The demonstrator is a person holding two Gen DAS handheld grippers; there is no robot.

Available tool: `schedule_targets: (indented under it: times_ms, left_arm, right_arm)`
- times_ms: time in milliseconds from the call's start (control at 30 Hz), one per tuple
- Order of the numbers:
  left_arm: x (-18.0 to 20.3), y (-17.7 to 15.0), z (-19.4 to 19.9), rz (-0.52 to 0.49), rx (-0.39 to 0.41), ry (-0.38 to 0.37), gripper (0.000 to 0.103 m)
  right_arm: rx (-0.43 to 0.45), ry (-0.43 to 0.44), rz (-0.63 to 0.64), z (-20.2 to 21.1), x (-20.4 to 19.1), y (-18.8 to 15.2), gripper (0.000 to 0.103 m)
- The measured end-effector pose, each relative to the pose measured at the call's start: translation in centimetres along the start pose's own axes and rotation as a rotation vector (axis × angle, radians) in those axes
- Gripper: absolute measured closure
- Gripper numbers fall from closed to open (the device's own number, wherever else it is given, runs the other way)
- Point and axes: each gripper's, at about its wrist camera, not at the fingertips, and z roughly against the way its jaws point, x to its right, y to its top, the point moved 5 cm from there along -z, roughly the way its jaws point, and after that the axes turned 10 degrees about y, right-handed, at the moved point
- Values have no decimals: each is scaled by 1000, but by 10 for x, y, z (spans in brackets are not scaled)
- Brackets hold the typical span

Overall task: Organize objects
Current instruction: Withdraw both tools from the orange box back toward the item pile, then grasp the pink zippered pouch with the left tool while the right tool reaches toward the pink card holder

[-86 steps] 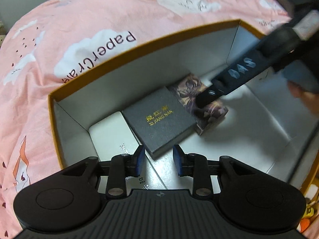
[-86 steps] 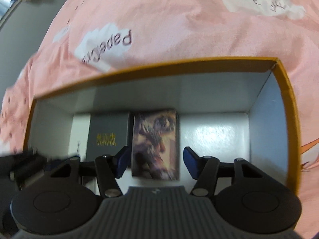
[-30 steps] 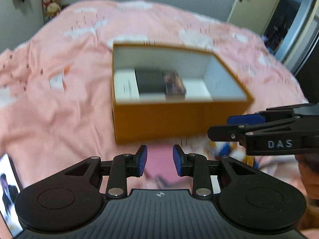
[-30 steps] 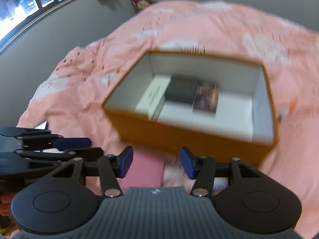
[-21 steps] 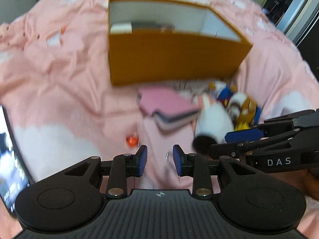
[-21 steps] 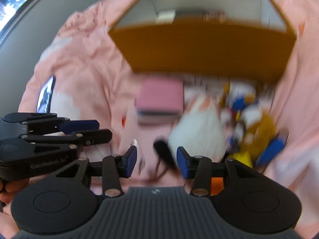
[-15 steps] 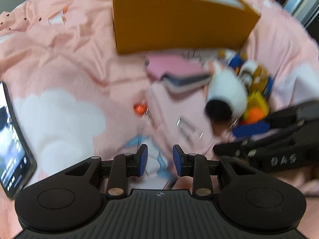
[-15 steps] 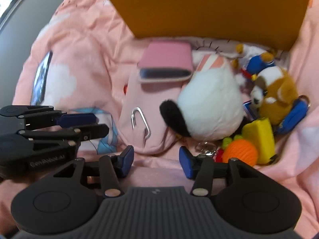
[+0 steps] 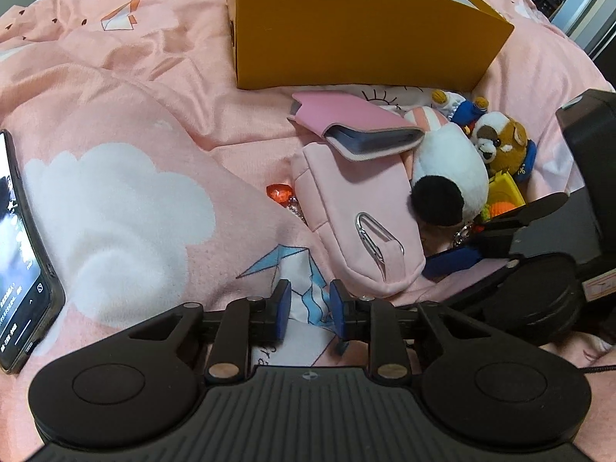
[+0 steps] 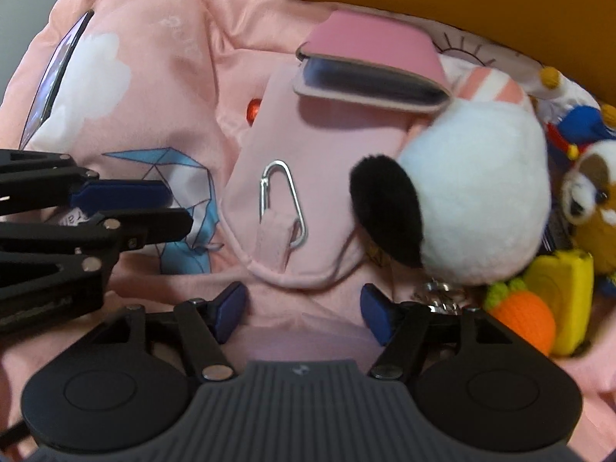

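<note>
A pale pink pouch (image 9: 358, 208) with a silver carabiner lies on the pink bedspread, and a pink wallet (image 9: 358, 127) rests on its far end. Beside them sits a white plush (image 9: 446, 169) with a black ear. My left gripper (image 9: 308, 308) points down at the blue crane print just left of the pouch; its jaws are closing with only bedspread between them. My right gripper (image 10: 304, 312) hovers at the near end of the pouch (image 10: 308, 177); its jaws are opening and hold nothing. The wallet (image 10: 369, 61) and plush (image 10: 473, 192) lie beyond it.
An orange box (image 9: 358, 27) stands open behind the pile. A brown plush dog (image 9: 500, 142), a yellow toy (image 10: 566, 292) and an orange knitted toy (image 10: 523, 319) crowd the right. A red gem charm (image 9: 279, 194) lies left of the pouch, a phone (image 9: 23, 250) at far left.
Both views swung down from the box's inside to the pile in front of it. Both grippers sank toward the bedspread. The left jaws narrowed and the right jaws widened.
</note>
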Motion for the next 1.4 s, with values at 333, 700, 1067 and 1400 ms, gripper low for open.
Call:
schedule_targets:
  times_ms: [333, 700, 1067, 1400]
  left_arm:
    - [-7, 6, 21, 43, 117, -47, 77]
    - [-13, 22, 27, 29, 216, -52, 66]
    - [-8, 53, 17, -47, 377, -27, 56]
    - [11, 71, -8, -130, 389, 18, 55]
  right_arm:
    - [156, -11, 42, 35, -5, -6, 103]
    - [367, -83, 68, 67, -8, 35, 103]
    - [442, -117, 84, 73, -7, 65, 103]
    - [479, -106, 77, 74, 1, 77, 103]
